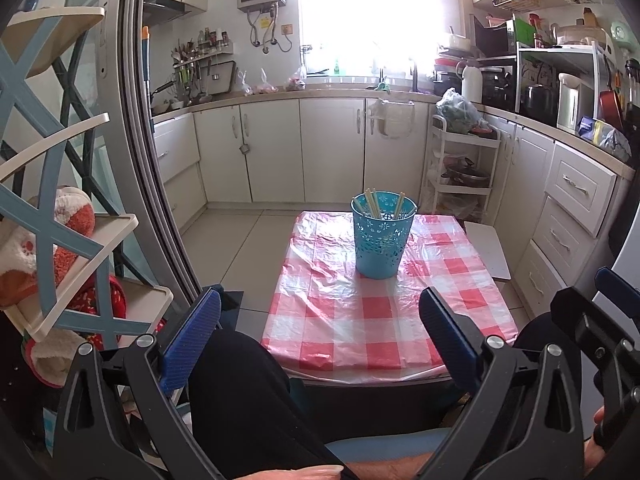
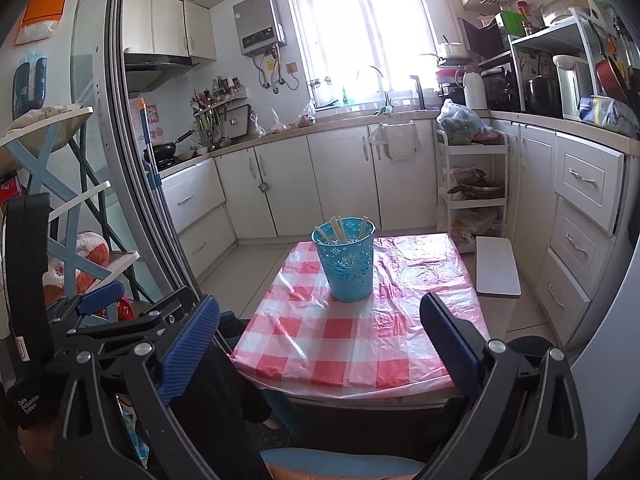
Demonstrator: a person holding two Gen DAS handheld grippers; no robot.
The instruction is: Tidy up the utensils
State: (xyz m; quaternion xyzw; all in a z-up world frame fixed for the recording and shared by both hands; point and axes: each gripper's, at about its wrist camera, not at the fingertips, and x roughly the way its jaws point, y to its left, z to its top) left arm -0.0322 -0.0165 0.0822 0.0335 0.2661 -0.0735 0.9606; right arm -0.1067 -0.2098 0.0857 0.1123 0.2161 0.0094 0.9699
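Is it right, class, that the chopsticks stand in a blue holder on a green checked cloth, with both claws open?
Not quite. The cloth is red and white checked, as the left wrist view shows. The chopsticks do stand in the blue holder, and the left claw and right claw are open.

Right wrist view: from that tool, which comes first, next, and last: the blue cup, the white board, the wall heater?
1. Blue perforated plastic cup, centre of the table.
2. White flat board, off the table's right.
3. Grey wall-mounted water heater, far wall, beside the window.

a home kitchen: cabinets (image 2: 340, 184), water heater (image 2: 259, 24), hanging cooking utensils (image 1: 192, 68).
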